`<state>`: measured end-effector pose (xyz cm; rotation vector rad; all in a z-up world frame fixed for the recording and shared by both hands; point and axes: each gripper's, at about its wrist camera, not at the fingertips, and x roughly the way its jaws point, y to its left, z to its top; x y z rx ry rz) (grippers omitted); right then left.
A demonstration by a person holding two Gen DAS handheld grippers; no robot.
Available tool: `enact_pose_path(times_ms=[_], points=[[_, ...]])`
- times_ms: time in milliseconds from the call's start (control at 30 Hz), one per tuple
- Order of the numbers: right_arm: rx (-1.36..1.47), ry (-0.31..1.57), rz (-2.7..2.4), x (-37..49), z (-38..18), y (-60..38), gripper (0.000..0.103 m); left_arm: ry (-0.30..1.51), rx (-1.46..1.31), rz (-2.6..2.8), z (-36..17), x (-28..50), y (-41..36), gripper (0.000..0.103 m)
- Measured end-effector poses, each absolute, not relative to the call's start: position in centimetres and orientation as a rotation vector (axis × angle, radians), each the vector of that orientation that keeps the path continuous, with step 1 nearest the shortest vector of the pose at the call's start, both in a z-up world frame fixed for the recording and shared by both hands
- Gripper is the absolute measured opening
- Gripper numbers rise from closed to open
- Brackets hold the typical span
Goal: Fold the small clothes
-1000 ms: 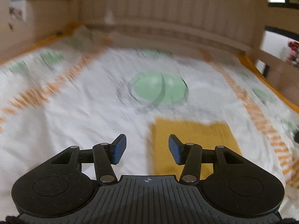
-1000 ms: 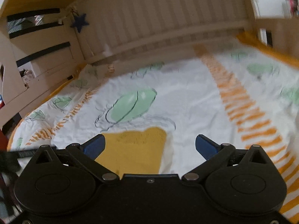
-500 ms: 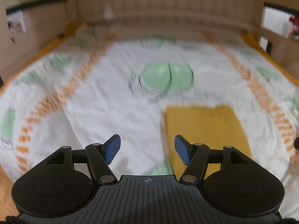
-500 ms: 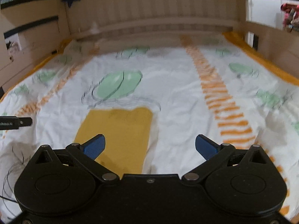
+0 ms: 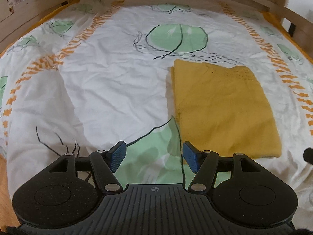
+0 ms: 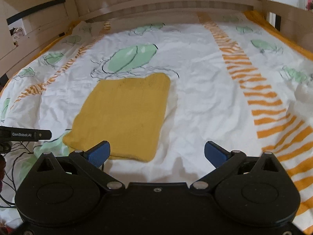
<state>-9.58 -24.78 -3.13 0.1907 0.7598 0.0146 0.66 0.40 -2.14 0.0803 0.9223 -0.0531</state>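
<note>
Both jaws spread, empty: left gripper (image 5: pixel 154 157), right gripper (image 6: pixel 156 152). Yellow cloth (image 6: pixel 125 113) lies folded flat on the bedsheet (image 5: pixel 117 90), just beyond both grippers. Fold looks complete; next likely another garment or a halving fold.

Soft, even indoor light — fisheye-bent edges (right view slightly blurred).

The yellow knit garment (image 5: pixel 223 107) (image 6: pixel 125 115) lay folded into a flat, neat rectangle on the bedding. Seen from the left wrist it sat toward two o'clock of centre; from the right wrist, toward nine o'clock. Faint dark specks marked its far corner.
</note>
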Motion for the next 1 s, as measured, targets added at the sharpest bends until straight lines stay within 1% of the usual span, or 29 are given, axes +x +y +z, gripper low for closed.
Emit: enact_pose_path(times_ms=[300,567,1000], points=[[0.282,0.751,-0.036,-10.3,-3.8,-25.7,0.102,0.908,0.085,-0.052,-2.1,0.0,-0.2,0.062],[0.214,0.754,-0.060,-10.5,-3.8,-24.8,0.102,0.925,0.057,-0.083,-2.6,-0.8,-0.7,0.062],[0.225,0.740,-0.054,-10.9,-3.6,-24.7,0.102,0.927,0.042,-0.098,-2.8,-1.7,-0.7,0.062]])
